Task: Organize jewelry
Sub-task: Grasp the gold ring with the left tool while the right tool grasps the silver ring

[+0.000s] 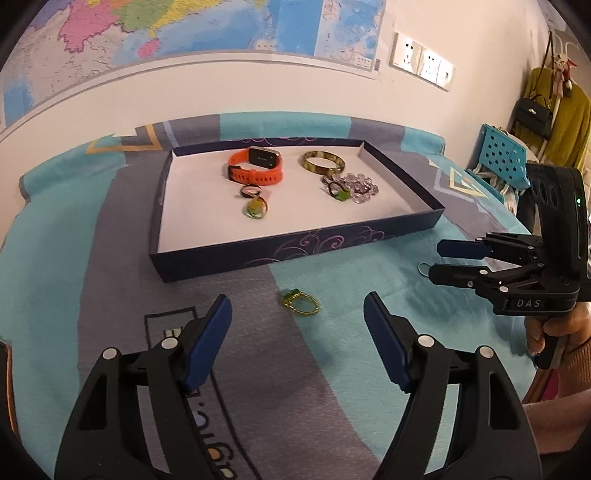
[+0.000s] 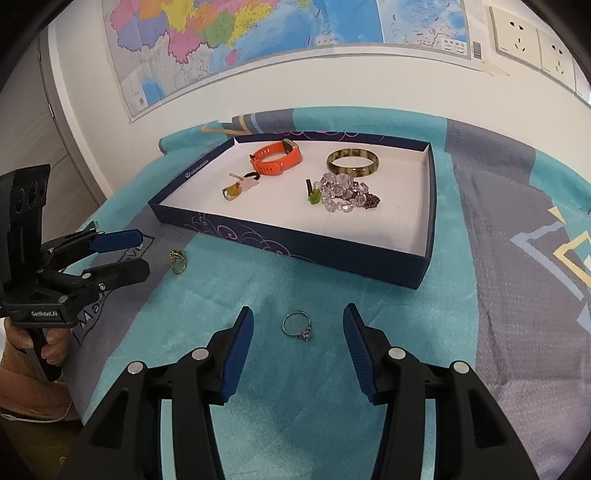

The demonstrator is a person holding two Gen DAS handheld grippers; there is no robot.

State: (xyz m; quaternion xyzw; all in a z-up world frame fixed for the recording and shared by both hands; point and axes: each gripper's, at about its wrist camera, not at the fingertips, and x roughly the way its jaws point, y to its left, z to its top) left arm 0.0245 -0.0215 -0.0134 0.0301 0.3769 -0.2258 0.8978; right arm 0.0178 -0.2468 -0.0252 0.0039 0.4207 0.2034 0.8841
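A dark blue box lid point(image 1: 295, 251) point(image 2: 332, 251) with a white floor holds an orange watch point(image 1: 255, 166) point(image 2: 277, 157), a tortoiseshell bangle point(image 1: 324, 161) point(image 2: 352, 162), a clear bead bracelet point(image 1: 354, 186) point(image 2: 341, 195), a green-stone ring point(image 1: 338, 192) point(image 2: 313, 195) and an amber pendant point(image 1: 254, 209) point(image 2: 232, 192). On the cloth before the box lies a gold ring point(image 1: 300, 302) point(image 2: 177, 261), just ahead of my open left gripper point(image 1: 297, 321) point(image 2: 125, 254). A silver ring point(image 2: 297, 325) point(image 1: 424, 267) lies between the fingers of my open right gripper point(image 2: 298, 326) point(image 1: 439, 260), untouched.
A teal and grey patterned cloth point(image 2: 498, 295) covers the table. A map point(image 1: 184, 29) and wall sockets point(image 1: 423, 61) are on the wall behind. A blue perforated chair back point(image 1: 504, 158) and hanging clothes stand at the far right. A person's hand point(image 1: 554, 328) holds each gripper.
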